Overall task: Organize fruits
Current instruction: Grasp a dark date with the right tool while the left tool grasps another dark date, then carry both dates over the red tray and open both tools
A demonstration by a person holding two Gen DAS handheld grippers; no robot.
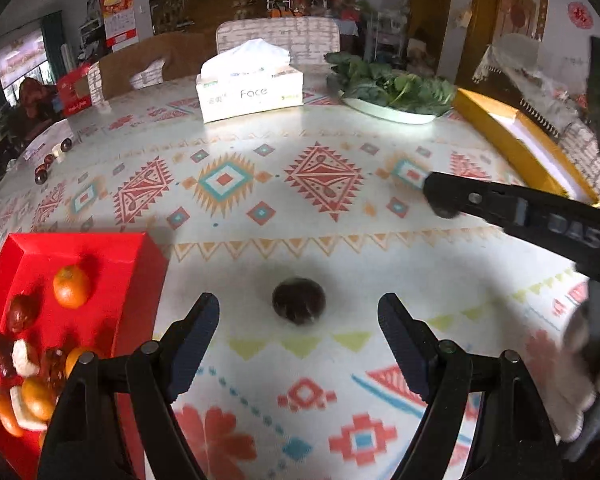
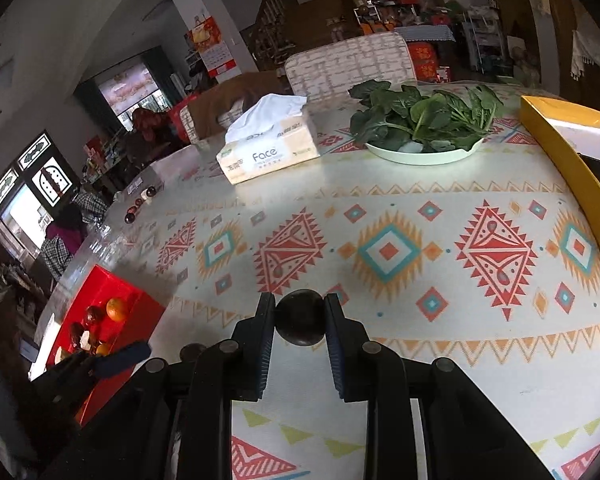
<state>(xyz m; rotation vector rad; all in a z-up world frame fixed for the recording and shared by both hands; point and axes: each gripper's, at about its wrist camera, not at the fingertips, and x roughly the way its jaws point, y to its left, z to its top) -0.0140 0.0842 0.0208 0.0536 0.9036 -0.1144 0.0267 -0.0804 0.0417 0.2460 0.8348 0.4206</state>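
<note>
**Two dark fruits, one gripped**

Our right gripper has its fingers closed on a dark fruit above the counter. Our left gripper is open around another fruit beside the red box.

1. A round fruit lies on the table, between the left tool's spread fingers in the left wrist view.
2. The box of fruits sits at nine o'clock from it, at the table's edge.
3. The tissue box stands at twelve o'clock, far back.
4. The plate of greens lies at one o'clock, right of the tissue box.
5. The flat open box lies at two o'clock, right of the plate.
6. In the right wrist view, another fruit sits between the right tool's fingers.
</note>
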